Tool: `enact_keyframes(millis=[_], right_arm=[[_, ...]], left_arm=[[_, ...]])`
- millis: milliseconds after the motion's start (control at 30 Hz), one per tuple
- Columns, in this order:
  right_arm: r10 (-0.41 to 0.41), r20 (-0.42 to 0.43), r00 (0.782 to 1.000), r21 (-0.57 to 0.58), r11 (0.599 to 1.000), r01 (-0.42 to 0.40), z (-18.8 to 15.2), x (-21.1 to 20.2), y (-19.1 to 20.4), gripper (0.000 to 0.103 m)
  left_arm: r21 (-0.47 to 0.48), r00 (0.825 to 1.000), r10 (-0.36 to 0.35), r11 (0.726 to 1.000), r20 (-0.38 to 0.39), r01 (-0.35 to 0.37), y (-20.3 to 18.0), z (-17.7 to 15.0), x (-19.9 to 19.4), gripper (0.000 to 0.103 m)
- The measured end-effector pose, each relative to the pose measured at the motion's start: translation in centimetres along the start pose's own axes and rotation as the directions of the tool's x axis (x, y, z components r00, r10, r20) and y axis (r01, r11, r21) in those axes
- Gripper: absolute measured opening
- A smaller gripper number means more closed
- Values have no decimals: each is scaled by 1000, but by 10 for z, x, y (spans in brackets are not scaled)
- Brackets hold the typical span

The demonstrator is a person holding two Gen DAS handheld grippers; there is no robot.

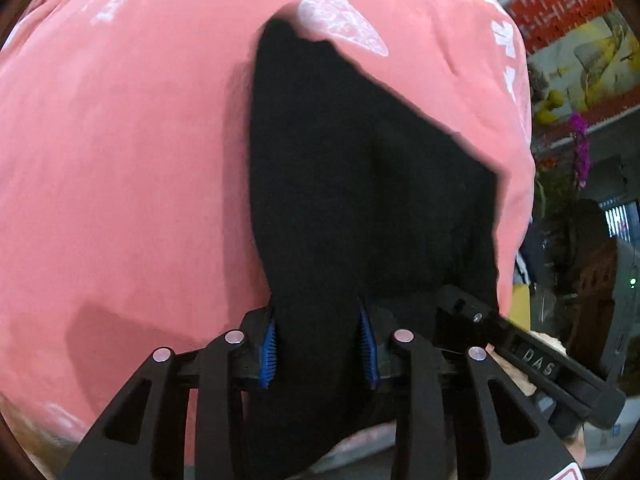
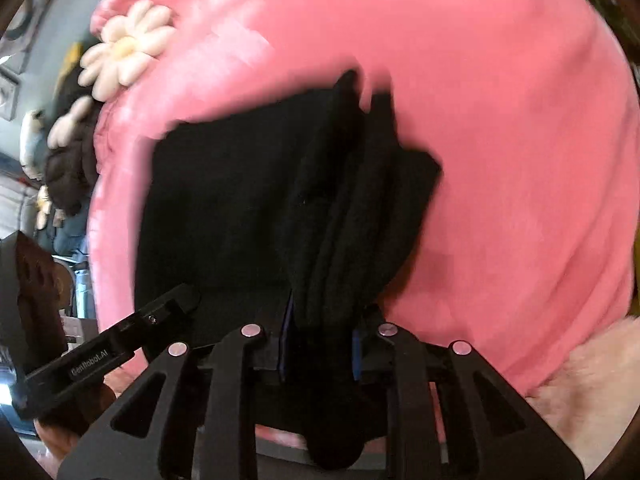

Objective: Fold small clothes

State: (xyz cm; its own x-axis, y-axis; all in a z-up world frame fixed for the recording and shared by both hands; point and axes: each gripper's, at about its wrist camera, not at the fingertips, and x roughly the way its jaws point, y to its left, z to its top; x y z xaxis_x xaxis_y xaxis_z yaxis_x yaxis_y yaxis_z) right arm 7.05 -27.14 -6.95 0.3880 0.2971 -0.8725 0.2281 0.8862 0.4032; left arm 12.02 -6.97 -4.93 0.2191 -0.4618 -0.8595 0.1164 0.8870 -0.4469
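One black garment (image 1: 360, 184) hangs between the two grippers over a pink cloth (image 1: 120, 160) that fills most of both views. In the left wrist view the left gripper (image 1: 320, 348) is clamped on a bunched edge of the garment, with a blue pad (image 1: 269, 354) pressed against the fabric on each side, two pads in all. The right gripper (image 1: 560, 364) shows there too, at the lower right, a black bar whose tip meets the far edge of the garment. That view alone shows white print (image 1: 340, 28) on the pink cloth and, at the right edge, shelves with purple flowers (image 1: 582, 148). In the right wrist view the right gripper (image 2: 320, 344) is closed on thick folds of the garment (image 2: 248, 200), which stand in several ridges above the fingers; the picture is blurred, so the number of folds is hard to tell, perhaps three. The left gripper (image 2: 120, 344) enters at the lower left, its tip at the garment's edge. Only this view shows a white daisy (image 2: 126, 48), with parts of others below it beside a dark bundle (image 2: 72, 172), and pale fur (image 2: 580, 380) at the lower right.
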Motion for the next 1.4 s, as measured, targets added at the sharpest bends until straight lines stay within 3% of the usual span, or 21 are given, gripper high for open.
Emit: enact_keyframes(millis=[100, 167, 333, 433, 500, 533, 567, 600, 633, 667, 700, 733, 767, 833, 933, 1067, 1233, 1400], right_arm=[[20, 48, 999, -38, 999, -19, 6, -24, 18, 21], [52, 113, 992, -82, 996, -43, 11, -50, 38, 20], [192, 259, 947, -195, 970, -144, 24, -126, 98, 20], [267, 292, 918, -276, 943, -187, 20, -150, 137, 20], [281, 286, 916, -306, 933, -191, 16, -148, 154, 21], [272, 280, 921, -301, 936, -185, 14, -138, 159, 24], [251, 275, 928, -292, 942, -168, 12, -123, 161, 30], [220, 262, 940, -287, 947, -142, 12, -104, 161, 35], [146, 232, 962, -286, 955, -76, 7, -71, 152, 50], [60, 207, 976, -277, 961, 0, 4, -49, 152, 54], [-16, 170, 985, -262, 963, 60, 0, -29, 144, 54], [-44, 102, 994, -212, 975, 65, -11, -13, 130, 53], [-9, 90, 996, -182, 983, 25, -17, -13, 123, 53], [31, 100, 995, -148, 989, -16, -34, -22, 111, 53], [-22, 95, 995, -217, 975, 42, -45, -25, 115, 53], [-38, 105, 994, -230, 971, 62, -50, -23, 116, 51], [-150, 199, 968, -301, 931, 206, -73, -12, 135, 51], [-181, 235, 955, -307, 918, 249, -84, -7, 136, 64]], left_arm=[[-2, 1000, -14, 1000, 9, 15, -5, 8, -18, 29], [38, 997, -34, 999, 67, 31, -12, 19, -49, 28], [128, 976, -59, 991, 211, 32, -21, 39, -143, 28], [134, 958, -76, 990, 277, 40, -10, 44, -199, 28], [128, 948, -55, 992, 314, 15, 3, 41, -223, 30], [122, 946, -27, 992, 322, -13, 10, 41, -225, 32], [117, 949, 1, 992, 316, -40, 23, 38, -223, 45], [108, 953, 28, 992, 302, -64, 29, 38, -212, 71], [95, 957, 67, 991, 282, -98, 38, 37, -193, 83], [67, 955, 132, 986, 265, -155, 55, 30, -168, 86], [53, 955, 173, 980, 240, -191, 70, 25, -148, 86], [27, 955, 225, 972, 193, -234, 83, 20, -129, 83], [-7, 950, 275, 961, 147, -277, 99, 13, -119, 79], [-66, 958, 251, 968, 139, -244, 118, -8, -114, 79], [-115, 966, 185, 979, 179, -166, 127, -30, -122, 79], [-9, 950, 241, 970, 197, -245, 105, -27, -114, 79], [73, 939, 268, 954, 216, -289, 85, -39, -102, 79], [81, 933, 278, 950, 229, -303, 79, -42, -95, 79]])
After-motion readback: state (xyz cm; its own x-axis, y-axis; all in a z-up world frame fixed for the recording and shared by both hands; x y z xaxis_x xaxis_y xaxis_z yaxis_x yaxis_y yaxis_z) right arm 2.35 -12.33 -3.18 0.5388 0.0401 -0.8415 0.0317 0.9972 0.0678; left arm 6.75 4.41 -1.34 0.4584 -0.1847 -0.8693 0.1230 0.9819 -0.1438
